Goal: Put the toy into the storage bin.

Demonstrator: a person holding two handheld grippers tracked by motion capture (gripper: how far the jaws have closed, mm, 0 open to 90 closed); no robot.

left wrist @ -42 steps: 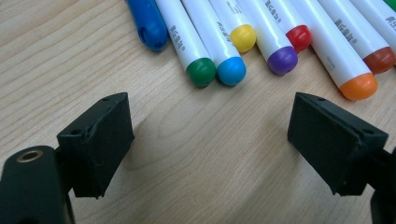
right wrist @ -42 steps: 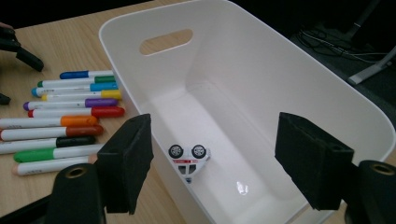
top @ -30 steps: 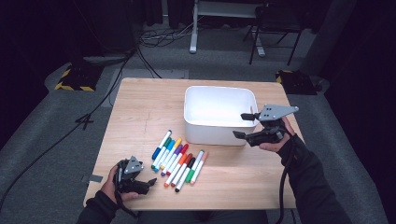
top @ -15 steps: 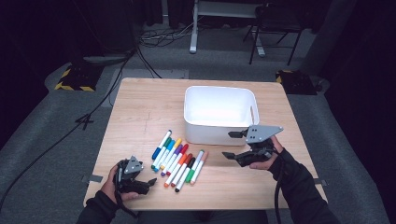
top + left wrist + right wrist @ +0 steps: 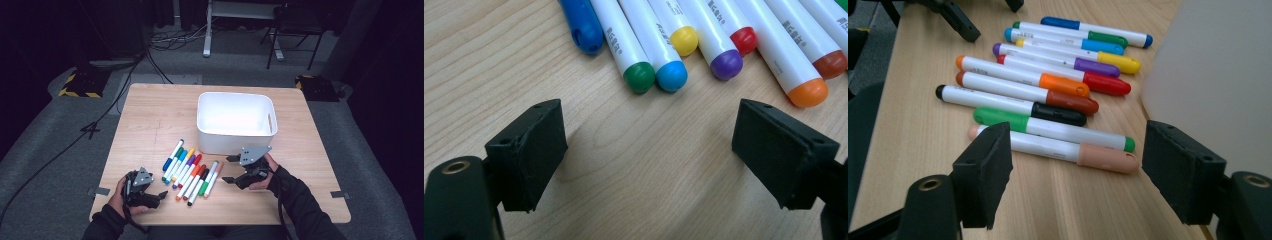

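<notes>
A row of coloured markers (image 5: 192, 172) lies side by side on the wooden table (image 5: 150, 120), at the centre of its near half, just at 7 o'clock of a white bin (image 5: 235, 122). The high view gives the layout; the right gripper view alone separates the pens: blue (image 5: 1095, 27) farthest, then purple (image 5: 1058, 57), orange (image 5: 1023, 75), black (image 5: 1008, 105), green (image 5: 1053, 127) and, nearest the camera, a peach-capped marker (image 5: 1053, 147). The left gripper view shows only the rounded ends, among them a green tip (image 5: 639, 76), a light-blue tip (image 5: 671, 76) and an orange tip (image 5: 808, 92).

The right gripper (image 5: 231, 169) sits at 3 o'clock of the row, just beside it, jaws spread wide and holding nothing; in its own view (image 5: 1073, 175) the peach-capped marker lies between and just beyond the jaws, and the bin wall (image 5: 1218, 75) rises close at 2 o'clock.

The left gripper (image 5: 159, 195) rests at 8 o'clock of the row, near the table's front edge, jaws likewise wide and empty, bare wood between them (image 5: 649, 150).

Beyond the table, at 12 o'clock, cables (image 5: 125, 75) run over the grey floor (image 5: 60, 150), past a yellow-and-black striped block (image 5: 80, 82) and a chair base (image 5: 292, 40).
</notes>
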